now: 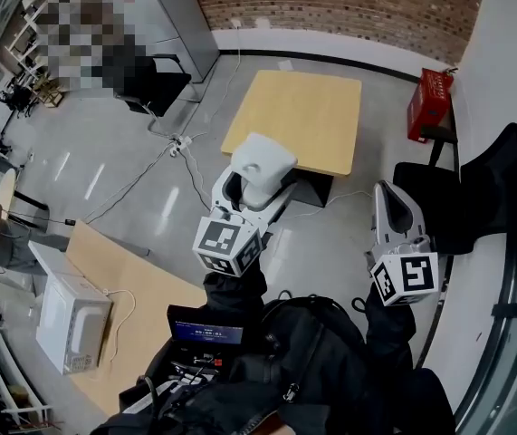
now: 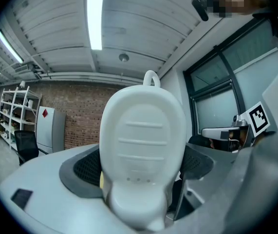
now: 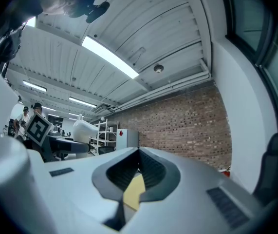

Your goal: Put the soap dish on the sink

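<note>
The white soap dish (image 1: 260, 163) sits clamped between the jaws of my left gripper (image 1: 246, 188), which is held up at chest height. In the left gripper view the soap dish (image 2: 143, 150) fills the centre, ridged face toward the camera, with the left gripper (image 2: 142, 179) shut on its lower part. My right gripper (image 1: 392, 208) is raised at the right, shut and holding nothing. Its jaws meet in the right gripper view (image 3: 139, 155), where the soap dish (image 3: 85, 129) shows small at far left. No sink is in view.
A wooden table (image 1: 299, 120) stands ahead on the grey floor, with a red crate (image 1: 430, 102) by the brick wall. A black chair (image 1: 154, 84) is at left and another (image 1: 475, 198) at right. A white appliance (image 1: 72, 324) sits on a wooden top (image 1: 136, 293) at lower left.
</note>
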